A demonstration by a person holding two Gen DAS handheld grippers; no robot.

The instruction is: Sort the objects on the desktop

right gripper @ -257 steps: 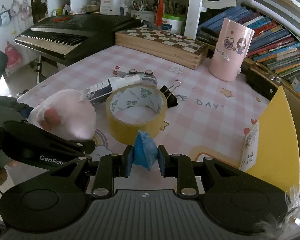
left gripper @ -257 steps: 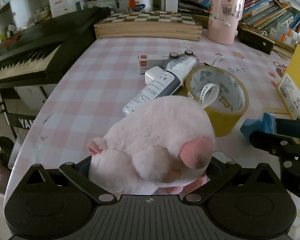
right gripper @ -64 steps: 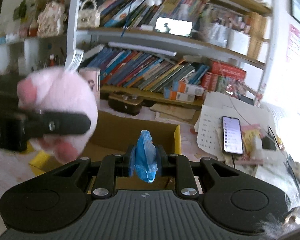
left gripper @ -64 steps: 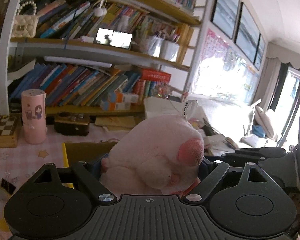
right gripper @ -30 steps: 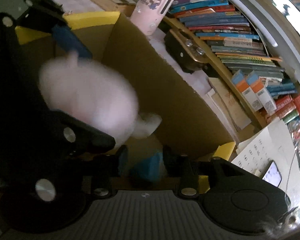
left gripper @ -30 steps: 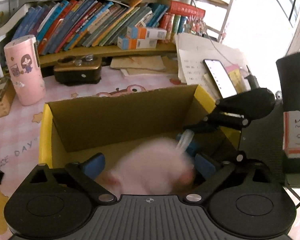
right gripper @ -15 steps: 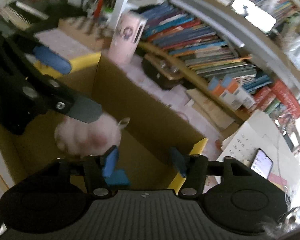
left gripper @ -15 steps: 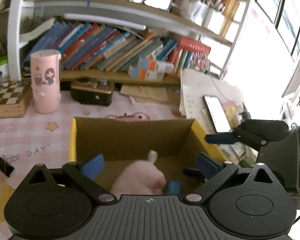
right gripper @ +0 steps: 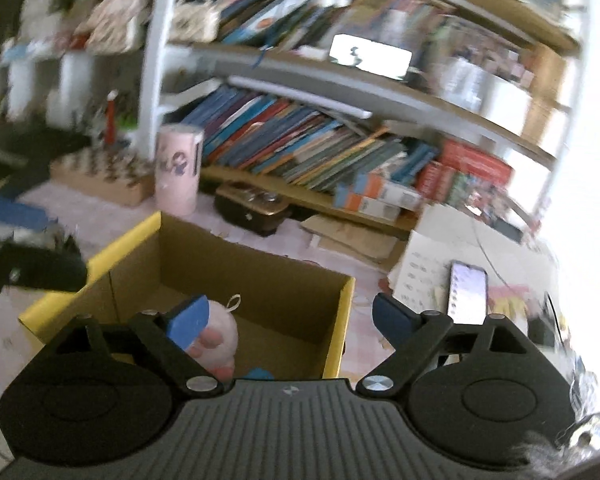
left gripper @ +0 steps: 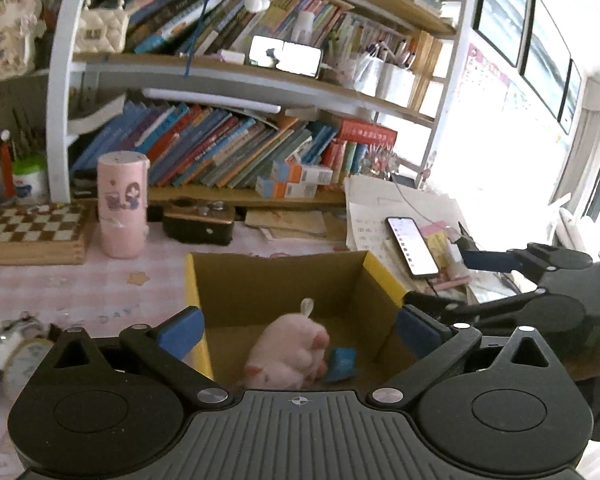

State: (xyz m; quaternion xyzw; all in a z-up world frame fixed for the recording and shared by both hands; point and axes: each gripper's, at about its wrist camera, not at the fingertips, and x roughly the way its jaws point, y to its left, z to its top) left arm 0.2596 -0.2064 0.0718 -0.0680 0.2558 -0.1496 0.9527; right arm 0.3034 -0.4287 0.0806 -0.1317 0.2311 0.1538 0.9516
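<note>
A cardboard box with yellow rim [left gripper: 374,270] [right gripper: 346,304] stands open on the desk. On its floor lie a pink plush toy [left gripper: 288,354] [right gripper: 220,330] and, touching its right side, a small blue crumpled thing [left gripper: 342,364] [right gripper: 258,374]. My left gripper [left gripper: 298,326] hovers above the box's near edge, jaws opening wide, nothing between them. My right gripper [right gripper: 290,316] is also above the box, jaws opening and empty; in the left wrist view the right gripper [left gripper: 452,280] reaches in over the box's right wall. The left gripper [right gripper: 24,268] shows blurred at the left edge.
A pink cylindrical holder [left gripper: 122,204] and a wooden chessboard [left gripper: 28,232] stand behind the box to the left, a black case [left gripper: 198,222] behind it. A phone [left gripper: 412,246] lies on papers to the right. Full bookshelves [left gripper: 228,152] rise at the back. A tape roll [left gripper: 18,356] sits far left.
The plush toy and the blue thing have been let go and now lie in the box. Both grippers have opened and drawn up and back from the box.
</note>
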